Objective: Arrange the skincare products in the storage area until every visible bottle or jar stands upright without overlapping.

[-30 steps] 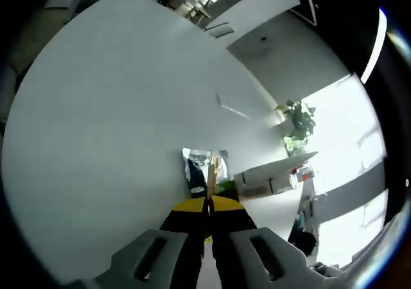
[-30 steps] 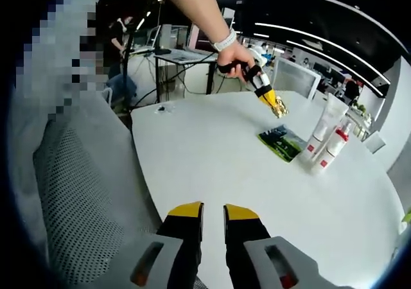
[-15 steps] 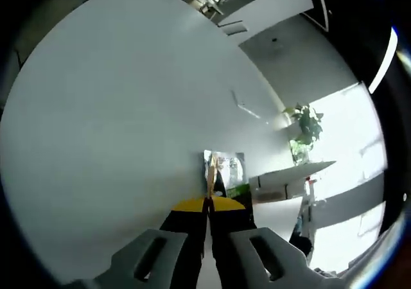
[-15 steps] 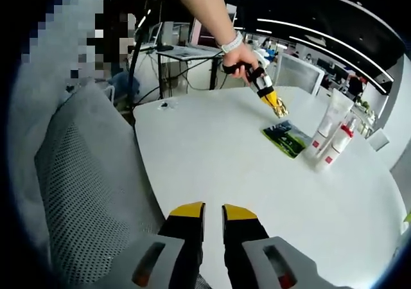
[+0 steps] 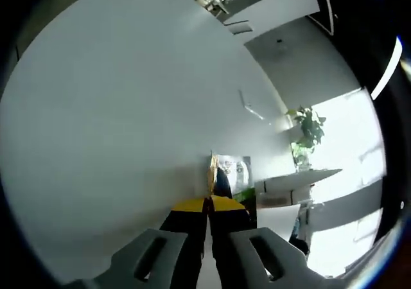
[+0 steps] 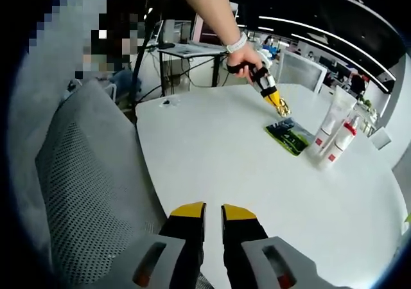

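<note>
My left gripper [image 5: 207,202] is shut on a thin gold packet [image 5: 211,170] that stands up edge-on from its yellow tips. Just beyond the packet a dark green sachet [image 5: 235,173] lies flat on the white table [image 5: 115,109]. In the right gripper view a person's hand holds that left gripper [image 6: 279,104] with the gold packet [image 6: 283,112] just above the table, close to the green sachet [image 6: 290,135]. Two white tubes with red ends [image 6: 326,123] [image 6: 340,142] stand upright right of the sachet. My right gripper [image 6: 212,210] hangs at the table's near edge, its jaws a narrow gap apart with nothing between them.
A grey mesh chair [image 6: 83,192] sits at the left, against the table's [image 6: 212,154] near edge. Desks, monitors and cables stand behind the table. In the left gripper view a potted plant [image 5: 305,131] and bright windows lie beyond the table's far side.
The left gripper view has slid a little over the table, and the green sachet now sits closer behind the gold packet. The packet stays gripped. My right gripper has barely shifted.
</note>
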Demonstrator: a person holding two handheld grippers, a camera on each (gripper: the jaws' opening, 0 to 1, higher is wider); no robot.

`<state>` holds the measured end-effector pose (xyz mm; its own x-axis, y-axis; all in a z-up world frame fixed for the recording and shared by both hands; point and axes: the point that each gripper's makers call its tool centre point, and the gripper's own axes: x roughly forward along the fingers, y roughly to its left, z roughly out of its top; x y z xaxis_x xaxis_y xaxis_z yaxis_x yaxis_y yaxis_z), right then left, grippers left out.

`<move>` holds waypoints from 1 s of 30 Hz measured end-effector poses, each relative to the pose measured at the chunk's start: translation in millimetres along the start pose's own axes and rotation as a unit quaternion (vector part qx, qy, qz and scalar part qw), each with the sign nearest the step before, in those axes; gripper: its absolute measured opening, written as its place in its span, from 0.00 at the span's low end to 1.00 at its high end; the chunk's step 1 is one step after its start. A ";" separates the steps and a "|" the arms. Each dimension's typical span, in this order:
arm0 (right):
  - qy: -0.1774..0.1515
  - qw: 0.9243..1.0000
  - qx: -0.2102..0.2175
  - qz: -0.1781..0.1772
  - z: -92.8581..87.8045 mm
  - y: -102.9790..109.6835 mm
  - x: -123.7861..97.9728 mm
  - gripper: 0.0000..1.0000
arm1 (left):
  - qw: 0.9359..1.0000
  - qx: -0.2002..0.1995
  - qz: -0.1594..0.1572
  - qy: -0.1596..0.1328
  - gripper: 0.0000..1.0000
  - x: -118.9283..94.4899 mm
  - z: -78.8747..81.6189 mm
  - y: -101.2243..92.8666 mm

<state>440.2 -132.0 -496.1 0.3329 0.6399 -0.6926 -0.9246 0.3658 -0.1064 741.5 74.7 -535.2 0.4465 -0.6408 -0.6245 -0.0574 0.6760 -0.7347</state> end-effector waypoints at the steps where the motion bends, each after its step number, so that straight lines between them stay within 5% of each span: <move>1: 0.001 1.000 0.001 0.000 -0.2 -0.1 0.2 0.03 | 1.000 -0.003 0.002 0.002 0.00 0.7 0.0 1.1; 10: 0.005 1.000 -0.002 0.003 -1.6 0.9 1.1 0.03 | 0.999 -0.027 0.024 0.025 0.00 9.0 -5.5 8.1; 20: 0.007 1.000 -0.005 0.009 -1.8 4.2 2.1 0.03 | 0.995 0.027 0.062 0.073 0.02 8.3 -11.1 14.9; 30: 0.006 1.000 -0.003 0.010 -1.7 4.3 2.5 0.02 | 0.992 0.028 0.080 0.089 0.04 4.8 -4.6 24.8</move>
<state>436.8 -130.0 -499.5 0.3116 0.6384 -0.7038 -0.9322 0.3490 -0.0961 738.1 86.7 -557.7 0.2713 -0.5747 -0.7721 -0.0637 0.7897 -0.6102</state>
